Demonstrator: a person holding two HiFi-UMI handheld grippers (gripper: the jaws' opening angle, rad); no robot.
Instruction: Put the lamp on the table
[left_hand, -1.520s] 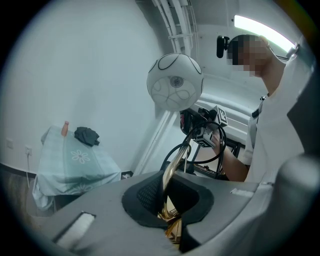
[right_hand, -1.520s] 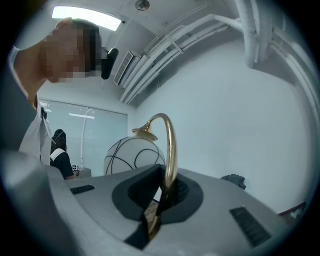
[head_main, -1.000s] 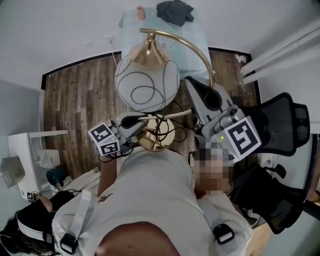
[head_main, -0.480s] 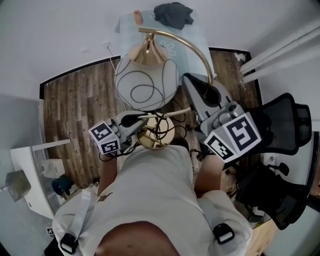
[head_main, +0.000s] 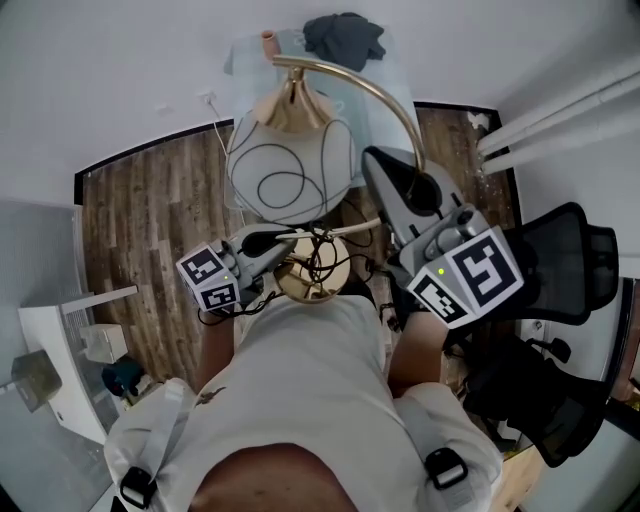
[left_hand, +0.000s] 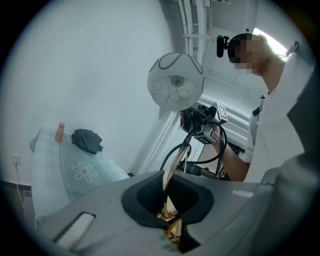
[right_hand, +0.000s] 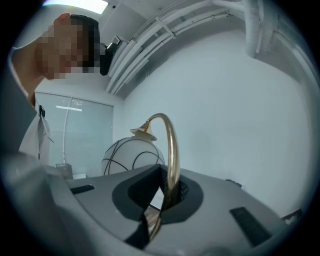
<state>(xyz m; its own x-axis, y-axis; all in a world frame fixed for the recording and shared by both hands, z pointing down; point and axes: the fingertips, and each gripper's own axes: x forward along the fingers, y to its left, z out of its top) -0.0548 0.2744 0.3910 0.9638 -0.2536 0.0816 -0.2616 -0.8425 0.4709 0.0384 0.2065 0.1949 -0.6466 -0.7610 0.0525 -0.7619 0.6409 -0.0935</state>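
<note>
Beyond my claws, the table (head_main: 392, 78); mid-carry, left claw (left_hand: 170, 225) pinches the lamp (head_main: 290, 165) by its stem, right claw (right_hand: 162, 200) by its arc (next: lower it upright).

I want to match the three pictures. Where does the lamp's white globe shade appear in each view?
Head view: globe shade at upper centre.
Left gripper view: globe shade at upper centre.
Right gripper view: globe shade low, left of centre.
Shared landmark: the gold stem curving to it.

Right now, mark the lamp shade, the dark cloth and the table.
lamp shade (head_main: 290, 170), head view, middle of the globe.
dark cloth (head_main: 345, 38), head view, its middle.
table (left_hand: 80, 172), left gripper view, its flower-printed top.
</note>
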